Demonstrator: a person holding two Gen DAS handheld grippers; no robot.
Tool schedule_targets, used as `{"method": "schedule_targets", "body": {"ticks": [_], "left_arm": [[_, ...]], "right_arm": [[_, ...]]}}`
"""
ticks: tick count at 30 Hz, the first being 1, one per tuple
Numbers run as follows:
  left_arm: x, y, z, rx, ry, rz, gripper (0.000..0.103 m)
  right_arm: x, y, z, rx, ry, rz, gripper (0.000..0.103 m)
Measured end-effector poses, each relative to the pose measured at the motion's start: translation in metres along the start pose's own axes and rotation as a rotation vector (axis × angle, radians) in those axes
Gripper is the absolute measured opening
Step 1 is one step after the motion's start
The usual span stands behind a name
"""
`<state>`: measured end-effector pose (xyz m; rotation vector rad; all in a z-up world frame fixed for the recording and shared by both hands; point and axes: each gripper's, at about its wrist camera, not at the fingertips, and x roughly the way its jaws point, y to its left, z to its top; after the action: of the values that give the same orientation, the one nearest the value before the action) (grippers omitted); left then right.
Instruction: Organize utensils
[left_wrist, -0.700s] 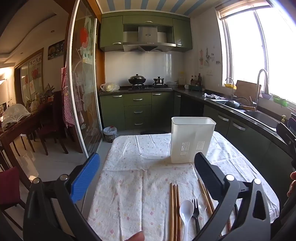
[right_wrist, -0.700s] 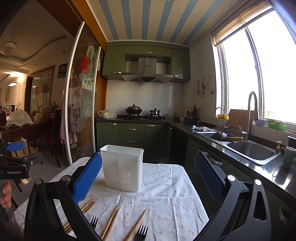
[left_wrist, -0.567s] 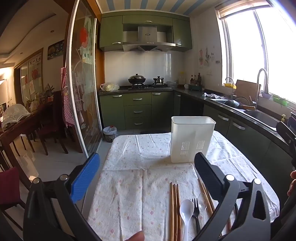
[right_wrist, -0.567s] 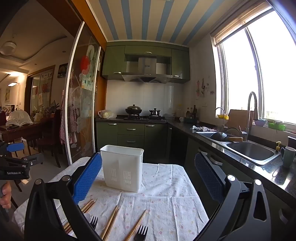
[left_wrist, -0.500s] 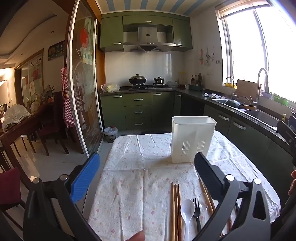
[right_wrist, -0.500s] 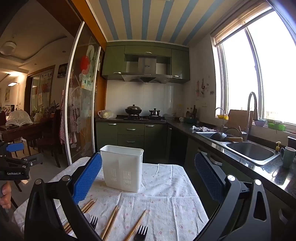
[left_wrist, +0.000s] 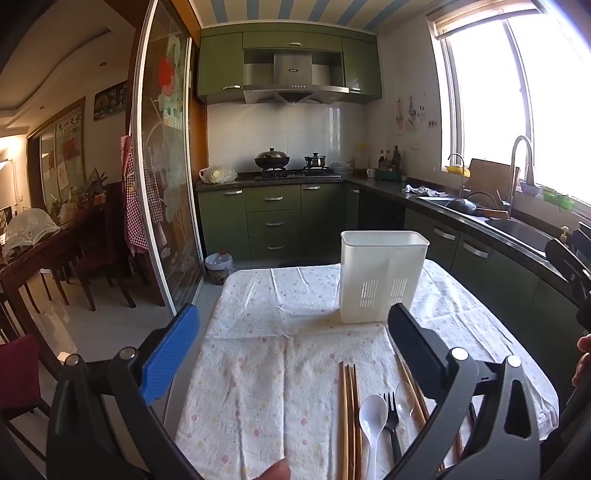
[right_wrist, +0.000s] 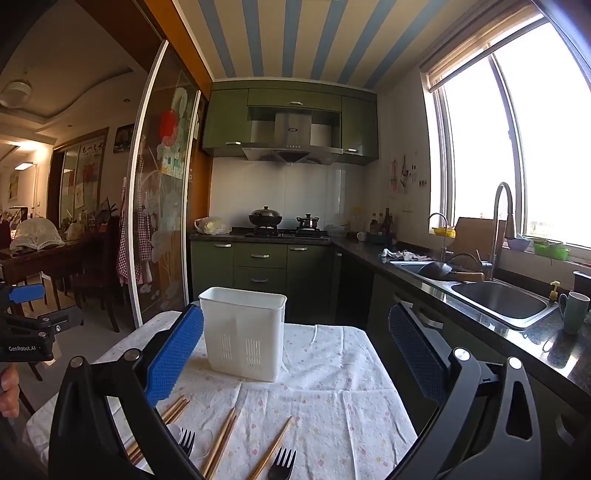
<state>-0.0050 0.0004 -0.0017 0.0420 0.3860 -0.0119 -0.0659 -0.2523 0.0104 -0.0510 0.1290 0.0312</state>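
A white slotted utensil holder (left_wrist: 382, 275) stands upright on the floral tablecloth (left_wrist: 277, 332); it also shows in the right wrist view (right_wrist: 243, 334). Wooden chopsticks (left_wrist: 349, 417), a white spoon (left_wrist: 372, 415), a black fork (left_wrist: 391, 417) and a clear spoon (left_wrist: 404, 393) lie near the front edge. In the right wrist view, chopsticks (right_wrist: 221, 441) and two black forks (right_wrist: 282, 461) lie on the cloth. My left gripper (left_wrist: 291, 339) is open and empty above the table, behind the utensils. My right gripper (right_wrist: 295, 347) is open and empty, held above the table.
A green kitchen counter with a sink (right_wrist: 498, 302) and a mug (right_wrist: 572, 312) runs along the right. A glass sliding door (left_wrist: 166, 184) and a dining table with chairs (left_wrist: 55, 258) are to the left. The stove (left_wrist: 291, 171) is at the back.
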Motion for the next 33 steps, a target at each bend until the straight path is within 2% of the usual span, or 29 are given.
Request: {"method": "schedule_targets", "body": {"ticks": [33], "left_arm": [[0.0003, 0.0027, -0.0007, -0.002, 0.006, 0.007, 0.097]], "right_arm": [[0.0022, 0.0013, -0.0028, 0.015, 0.013, 0.004, 0.099]]}}
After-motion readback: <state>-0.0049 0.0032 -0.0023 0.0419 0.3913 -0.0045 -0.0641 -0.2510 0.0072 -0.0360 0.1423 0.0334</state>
